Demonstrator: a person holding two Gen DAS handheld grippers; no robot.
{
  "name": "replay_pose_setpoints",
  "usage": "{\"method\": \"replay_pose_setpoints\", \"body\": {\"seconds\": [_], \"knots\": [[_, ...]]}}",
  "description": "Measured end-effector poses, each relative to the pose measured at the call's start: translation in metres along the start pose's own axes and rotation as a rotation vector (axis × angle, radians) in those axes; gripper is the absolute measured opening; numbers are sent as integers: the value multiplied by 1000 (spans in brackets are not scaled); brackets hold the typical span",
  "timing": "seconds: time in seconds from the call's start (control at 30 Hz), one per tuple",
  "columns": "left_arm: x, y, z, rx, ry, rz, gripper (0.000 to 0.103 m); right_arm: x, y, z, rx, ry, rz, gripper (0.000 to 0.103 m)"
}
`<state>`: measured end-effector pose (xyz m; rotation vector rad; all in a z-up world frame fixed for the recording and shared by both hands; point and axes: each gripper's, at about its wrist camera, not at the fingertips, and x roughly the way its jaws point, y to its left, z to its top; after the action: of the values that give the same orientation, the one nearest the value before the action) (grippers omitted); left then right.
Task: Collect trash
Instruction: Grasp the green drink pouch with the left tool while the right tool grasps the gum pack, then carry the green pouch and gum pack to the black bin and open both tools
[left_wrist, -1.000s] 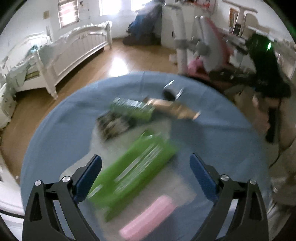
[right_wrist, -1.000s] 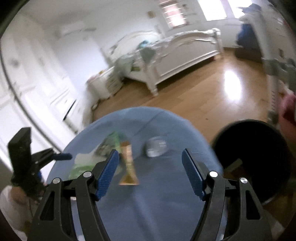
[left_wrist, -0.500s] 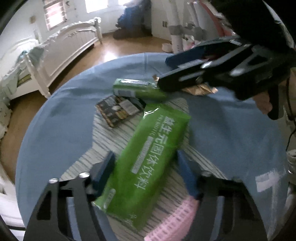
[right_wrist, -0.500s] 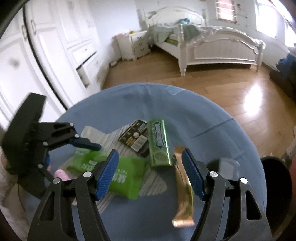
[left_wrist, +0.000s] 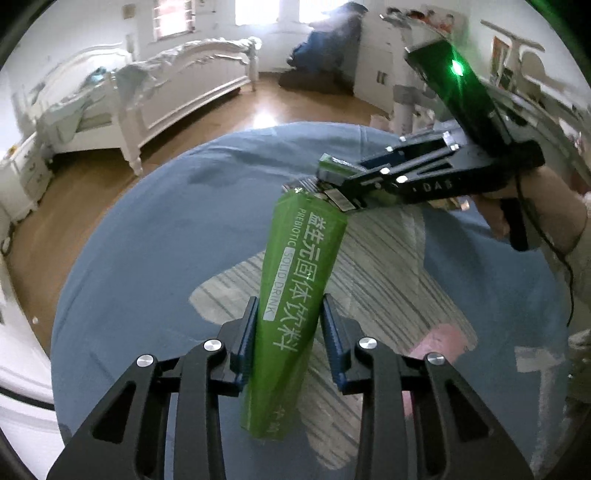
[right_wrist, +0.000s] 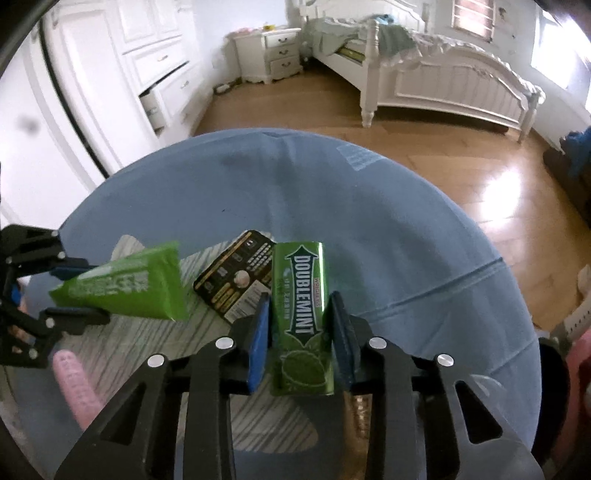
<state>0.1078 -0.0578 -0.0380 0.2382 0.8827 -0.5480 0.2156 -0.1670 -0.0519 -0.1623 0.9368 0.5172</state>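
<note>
- Left tool (left_wrist: 288, 332) closing on the green pouch (left_wrist: 295, 291); right tool (right_wrist: 300, 326) closing on the gum pack (right_wrist: 301, 314).
- Blue surface (right_wrist: 369, 221) bare toward its far edge (upper frame).
- Black wrapper (right_wrist: 236, 282) lies between pouch and pack.

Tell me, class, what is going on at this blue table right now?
A person is clearing trash with a handheld gripper in each hand. The left gripper has its jaws closing on a green drink-powder pouch, and the right gripper has its jaws closing on a green Doublemint gum pack. A black wrapper and a pink item lie on the striped mat over the blue table.
</note>
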Motion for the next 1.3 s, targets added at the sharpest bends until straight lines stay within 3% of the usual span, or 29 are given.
{"method": "replay_pose_setpoints", "body": {"seconds": [0.1,0.27,0.4,0.6,0.87,1.1,1.3], "knots": [[-10,1,2,-43,-39,-21,33,-18,-5,-6,47,-53,53,31],[-29,-10,15,-81,-113,-15,33,-78,-8,-20,131,-229,139,32],[-45,-28,34,-120,-180,-40,33,-130,-14,-37,169,-360,160,32],[-55,-77,62,-99,-258,-85,33,-183,-39,-72,222,-464,90,32],[-34,-144,101,-39,-271,-146,33,-231,-107,-150,382,-543,-19,32],[-9,-208,128,56,-259,-180,33,-256,-159,-205,503,-585,-86,32],[10,-243,140,107,-234,-199,33,-255,-185,-230,568,-601,-105,32]]}}
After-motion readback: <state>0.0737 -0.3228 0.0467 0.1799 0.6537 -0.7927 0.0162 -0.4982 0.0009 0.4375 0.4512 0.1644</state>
